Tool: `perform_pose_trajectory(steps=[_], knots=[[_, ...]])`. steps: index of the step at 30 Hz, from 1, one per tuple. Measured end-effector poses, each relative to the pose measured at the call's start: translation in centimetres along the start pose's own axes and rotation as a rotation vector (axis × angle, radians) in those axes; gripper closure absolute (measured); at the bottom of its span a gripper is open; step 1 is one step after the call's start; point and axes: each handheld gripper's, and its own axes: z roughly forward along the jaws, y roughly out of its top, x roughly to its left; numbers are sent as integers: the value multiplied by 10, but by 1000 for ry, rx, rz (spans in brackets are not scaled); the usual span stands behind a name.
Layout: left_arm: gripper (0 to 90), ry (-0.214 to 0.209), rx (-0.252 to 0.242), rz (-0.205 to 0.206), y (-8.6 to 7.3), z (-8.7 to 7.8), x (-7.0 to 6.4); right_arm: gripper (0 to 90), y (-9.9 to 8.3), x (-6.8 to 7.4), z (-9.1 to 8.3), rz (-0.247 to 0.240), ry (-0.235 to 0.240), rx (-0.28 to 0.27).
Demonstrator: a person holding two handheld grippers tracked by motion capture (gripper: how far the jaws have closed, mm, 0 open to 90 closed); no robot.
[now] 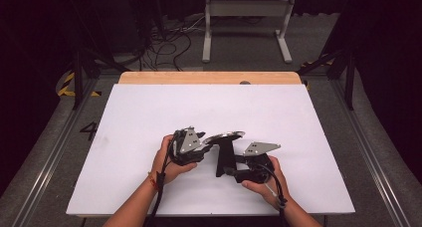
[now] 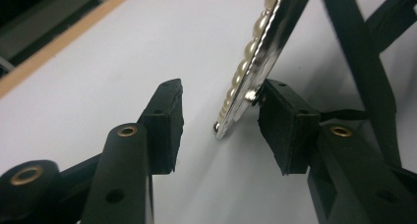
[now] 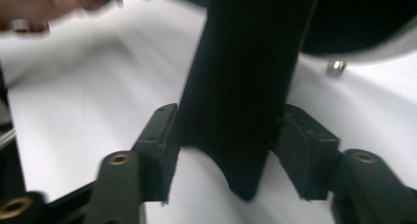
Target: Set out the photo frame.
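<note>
Photo frame (image 1: 224, 136), silver-rimmed with pearl beading along its edge, sits tilted near the middle of the white table (image 1: 149, 107), propped on its black stand (image 1: 225, 157). At the left, the left gripper (image 1: 203, 140) has its jaws spread around the frame's rim; in the left gripper view one pad (image 2: 282, 121) touches the rim while the other stands clear. At the right, the right gripper (image 1: 233, 165) pinches the black stand between both jaws.

digit "4" (image 1: 90, 131) painted on floor, left of table (image 1: 149, 107).
</note>
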Motion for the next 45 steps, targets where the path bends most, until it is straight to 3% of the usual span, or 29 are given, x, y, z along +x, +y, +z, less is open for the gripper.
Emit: perform_pose_trajectory(steps=[4,10,15,21,26,36,41,45], knots=[[557,-12,-16,-25,-2,5,1,333,3,12,7,24,-60,-33],[726,-35,-7,24,1,7,-4,323,3,16,15,43,-118,-51],[739,-21,3,40,1,7,-6,296,-3,15,21,67,-173,-43],[746,0,25,57,3,6,-8,269,-5,27,25,81,-215,-113],[750,3,33,59,3,5,-9,315,-6,31,33,77,-256,-95],[781,27,45,84,1,2,-14,342,-7,22,27,91,-240,-78],[788,20,37,62,1,2,-14,331,-8,16,24,91,-242,-76],[790,21,39,68,1,2,-15,324,-9,14,21,83,-252,-75]])
